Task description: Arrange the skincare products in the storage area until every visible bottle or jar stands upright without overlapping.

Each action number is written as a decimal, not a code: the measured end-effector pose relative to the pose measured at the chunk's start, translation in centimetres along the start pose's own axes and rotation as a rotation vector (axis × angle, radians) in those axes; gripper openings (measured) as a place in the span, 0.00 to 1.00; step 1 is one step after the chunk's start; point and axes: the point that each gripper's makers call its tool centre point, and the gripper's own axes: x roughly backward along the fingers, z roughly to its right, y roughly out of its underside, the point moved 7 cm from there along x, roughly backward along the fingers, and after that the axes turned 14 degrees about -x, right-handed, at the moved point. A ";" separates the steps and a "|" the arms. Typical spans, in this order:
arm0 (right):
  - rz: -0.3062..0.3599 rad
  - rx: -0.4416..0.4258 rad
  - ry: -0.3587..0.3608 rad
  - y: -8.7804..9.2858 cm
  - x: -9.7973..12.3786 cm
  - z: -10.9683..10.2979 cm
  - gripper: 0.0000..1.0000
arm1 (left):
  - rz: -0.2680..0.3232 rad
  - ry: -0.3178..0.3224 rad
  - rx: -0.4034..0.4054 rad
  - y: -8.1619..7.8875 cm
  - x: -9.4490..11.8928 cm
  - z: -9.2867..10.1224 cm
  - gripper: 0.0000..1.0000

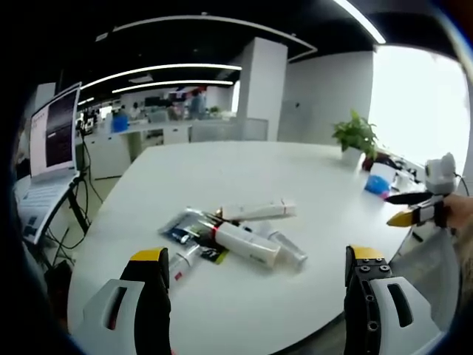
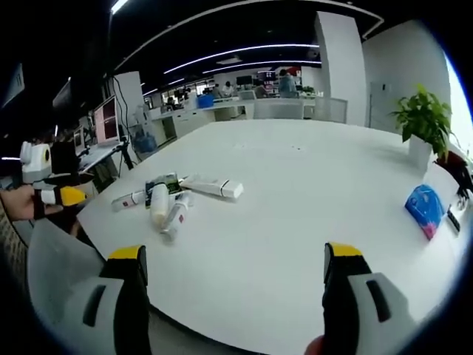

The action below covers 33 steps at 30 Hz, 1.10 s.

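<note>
Evidently nothing is being gripped: both the left gripper (image 1: 255,277) and right gripper (image 2: 233,274) are hovering spread, while tubes (image 1: 247,244), perhaps five, are lying heaped near the table (image 1: 244,170) edge, awaiting standing.

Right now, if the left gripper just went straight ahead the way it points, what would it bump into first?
Probably the pile of skincare tubes lying on the white table, with the big white tube nearest. The left gripper is open and empty. Depth is hard to judge.

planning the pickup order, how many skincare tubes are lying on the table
About 5, all in one pile on the white table: a white tube behind, a big tube centre, a clear one right, two left. Overlap may hide more.
</note>
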 end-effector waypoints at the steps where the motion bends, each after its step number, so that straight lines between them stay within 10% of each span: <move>1: -0.004 0.003 -0.004 0.0 -0.2 -0.2 0.99 | 0.000 0.000 0.001 0.0 0.0 0.0 0.97; 33: -0.152 0.251 -0.306 -3.3 -11.5 -10.1 0.92 | -0.005 0.015 -0.045 0.1 0.0 0.2 0.97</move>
